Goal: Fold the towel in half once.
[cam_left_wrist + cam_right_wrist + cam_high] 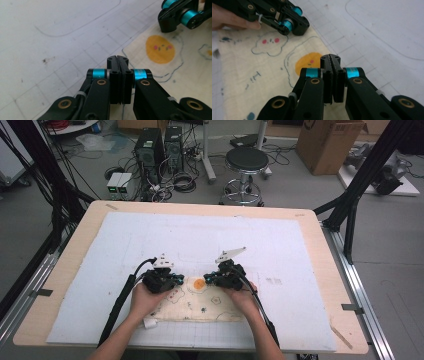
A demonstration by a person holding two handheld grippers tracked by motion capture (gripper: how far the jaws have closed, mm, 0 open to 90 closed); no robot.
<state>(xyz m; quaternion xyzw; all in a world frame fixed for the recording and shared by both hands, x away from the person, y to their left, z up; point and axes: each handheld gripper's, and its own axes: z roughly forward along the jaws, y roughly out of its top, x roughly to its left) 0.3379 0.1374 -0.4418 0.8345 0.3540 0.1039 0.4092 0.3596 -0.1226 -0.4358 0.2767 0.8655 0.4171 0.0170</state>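
A cream cloth point(200, 306) printed with cartoon fried eggs lies flat on the white mat, near the table's front. My left gripper point(179, 281) rests at the cloth's far left corner and my right gripper point(207, 279) at its far edge, with an orange yolk print point(199, 283) between them. In the left gripper view, the jaws of my left gripper point(117, 58) are pressed together at the cloth point(190, 72) corner, and the right gripper point(175, 17) shows beyond. The jaws of my right gripper point(330, 57) are likewise shut on the cloth point(249, 75) edge, facing the left gripper point(294, 23).
A white gridded mat point(280, 245) covers most of the wooden table point(80, 235). Behind the table stand a black stool point(246, 160), computer towers point(150, 147) with cables, and a cardboard box point(327, 142). Black frame legs point(352, 200) rise at both sides.
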